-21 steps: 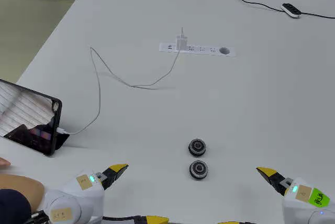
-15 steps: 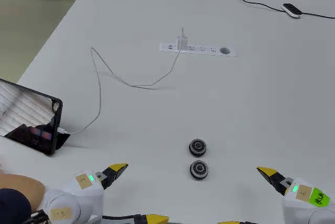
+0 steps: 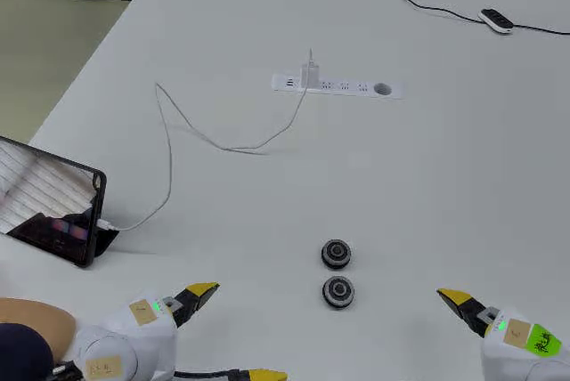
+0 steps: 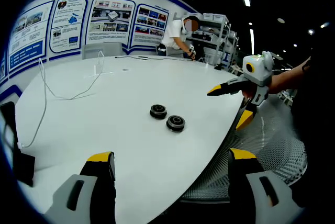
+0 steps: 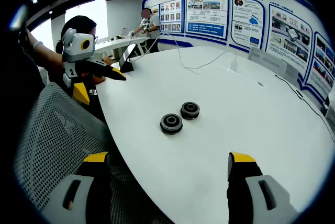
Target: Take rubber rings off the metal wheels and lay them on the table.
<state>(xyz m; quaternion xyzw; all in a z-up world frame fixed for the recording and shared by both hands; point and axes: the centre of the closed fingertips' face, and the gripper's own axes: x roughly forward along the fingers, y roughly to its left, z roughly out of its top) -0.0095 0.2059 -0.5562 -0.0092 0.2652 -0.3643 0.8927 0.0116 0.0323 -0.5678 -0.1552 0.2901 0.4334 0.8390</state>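
Observation:
Two small metal wheels with black rubber rings lie side by side near the front of the white table: the far wheel and the near wheel. In the left gripper view both wheels sit ahead of my open left gripper. Beyond my open right gripper, the same pair shows in the right gripper view. Seen from the head, the left gripper hovers left of the wheels and the right gripper to their right. Neither holds anything.
A tablet stands propped at the left edge, with a white cable running to a power strip mid-table. A remote on a dark cord lies far right. A mesh chair sits by the table's front edge.

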